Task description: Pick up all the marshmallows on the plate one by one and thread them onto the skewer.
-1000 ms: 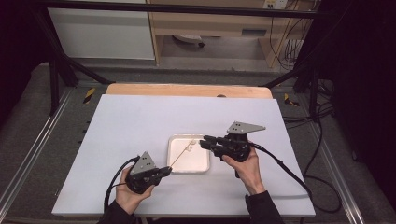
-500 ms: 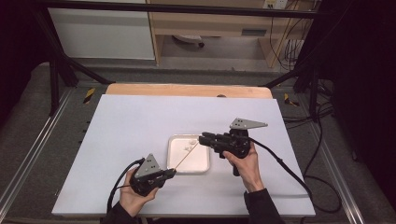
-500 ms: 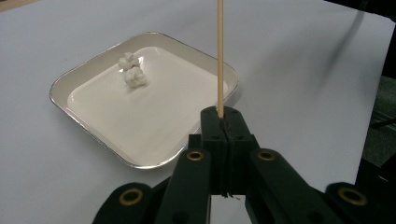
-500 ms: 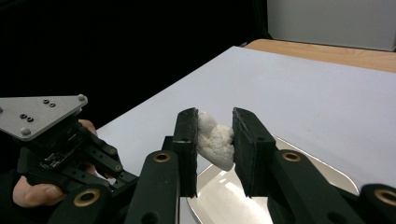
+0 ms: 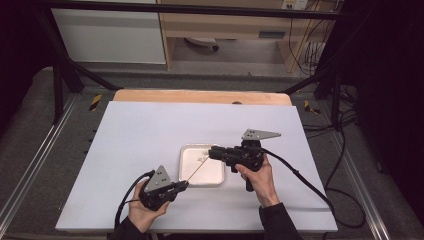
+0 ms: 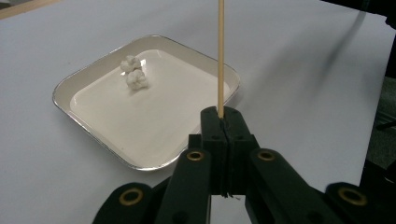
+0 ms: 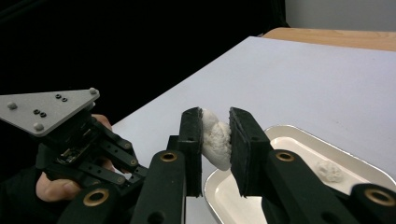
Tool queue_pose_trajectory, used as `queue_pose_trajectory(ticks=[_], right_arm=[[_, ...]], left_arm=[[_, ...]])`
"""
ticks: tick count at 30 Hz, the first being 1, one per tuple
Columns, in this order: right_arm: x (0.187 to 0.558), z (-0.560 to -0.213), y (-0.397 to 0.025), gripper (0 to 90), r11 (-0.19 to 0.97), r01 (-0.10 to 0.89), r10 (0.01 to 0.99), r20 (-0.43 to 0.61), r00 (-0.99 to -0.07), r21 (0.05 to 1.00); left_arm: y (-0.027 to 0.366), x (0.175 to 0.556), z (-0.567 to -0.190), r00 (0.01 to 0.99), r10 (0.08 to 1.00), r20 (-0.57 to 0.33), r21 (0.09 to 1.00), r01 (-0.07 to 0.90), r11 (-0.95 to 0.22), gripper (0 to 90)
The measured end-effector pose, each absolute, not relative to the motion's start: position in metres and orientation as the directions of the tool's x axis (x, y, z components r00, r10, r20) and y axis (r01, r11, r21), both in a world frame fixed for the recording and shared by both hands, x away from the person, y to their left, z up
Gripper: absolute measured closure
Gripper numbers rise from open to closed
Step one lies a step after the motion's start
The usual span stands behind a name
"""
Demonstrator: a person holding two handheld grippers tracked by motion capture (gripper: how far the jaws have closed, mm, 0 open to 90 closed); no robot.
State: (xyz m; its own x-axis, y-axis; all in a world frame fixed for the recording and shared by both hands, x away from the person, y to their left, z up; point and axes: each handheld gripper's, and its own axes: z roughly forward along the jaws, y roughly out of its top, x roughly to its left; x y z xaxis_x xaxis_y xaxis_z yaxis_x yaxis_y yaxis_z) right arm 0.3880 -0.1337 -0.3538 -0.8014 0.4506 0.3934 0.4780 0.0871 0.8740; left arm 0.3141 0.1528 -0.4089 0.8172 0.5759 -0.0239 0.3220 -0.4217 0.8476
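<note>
My left gripper [image 5: 184, 185] [image 6: 225, 122] is shut on the lower end of a thin wooden skewer [image 5: 194, 170] [image 6: 220, 56]. The skewer slants up over a white square tray [image 5: 181, 165] [image 6: 140, 126] toward my right gripper [image 5: 211, 152] [image 7: 215, 121]. That gripper is shut on a white puffy lump [image 7: 215, 137] above the tray's right half. Whether the skewer's tip touches the lump I cannot tell. Two more white lumps [image 6: 134, 74] lie together on the tray; one [image 7: 329, 170] shows in the right gripper view.
The tray [image 7: 299, 140] sits near the middle of a white table top [image 5: 150, 135]. A wooden strip [image 5: 200, 96] runs along the far edge. Cables trail from both grippers toward the near edge. The left gripper [image 7: 70, 135] and its hand sit at the lower left of the right gripper view.
My right gripper has shifted slightly left with the lump in it. My left gripper has slid a little right and nearer, still holding the skewer.
</note>
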Motion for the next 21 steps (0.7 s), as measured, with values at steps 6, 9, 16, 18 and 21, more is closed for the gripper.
queue_pose_trajectory(ticks=[6,9,16,18,21], right_arm=[[0.3854,-0.3565,-0.1302,77.7,0.083,0.478,0.436,0.4,-0.806,0.874],[0.3844,-0.3579,-0.1291,78.3,0.089,0.475,0.439,0.393,-0.808,0.875],[0.3809,-0.3615,-0.1252,79.7,0.093,0.465,0.439,0.383,-0.813,0.88],[0.3802,-0.3622,-0.1244,80.0,0.094,0.466,0.435,0.385,-0.814,0.88],[0.3788,-0.3625,-0.124,80.3,0.095,0.46,0.426,0.381,-0.82,0.883]], left_arm=[[0.1527,0.3129,-0.4097,0.816,0.578,-0.014,0.853,0.311,-0.419,88.8],[0.1528,0.3125,-0.4095,0.815,0.579,-0.008,0.852,0.309,-0.423,88.8],[0.1519,0.3128,-0.4118,0.813,0.582,-0.004,0.849,0.311,-0.428,88.8],[0.152,0.3126,-0.4122,0.812,0.584,-0.004,0.85,0.31,-0.426,88.8],[0.1515,0.3111,-0.4115,0.815,0.579,-0.002,0.853,0.304,-0.425,88.8]])
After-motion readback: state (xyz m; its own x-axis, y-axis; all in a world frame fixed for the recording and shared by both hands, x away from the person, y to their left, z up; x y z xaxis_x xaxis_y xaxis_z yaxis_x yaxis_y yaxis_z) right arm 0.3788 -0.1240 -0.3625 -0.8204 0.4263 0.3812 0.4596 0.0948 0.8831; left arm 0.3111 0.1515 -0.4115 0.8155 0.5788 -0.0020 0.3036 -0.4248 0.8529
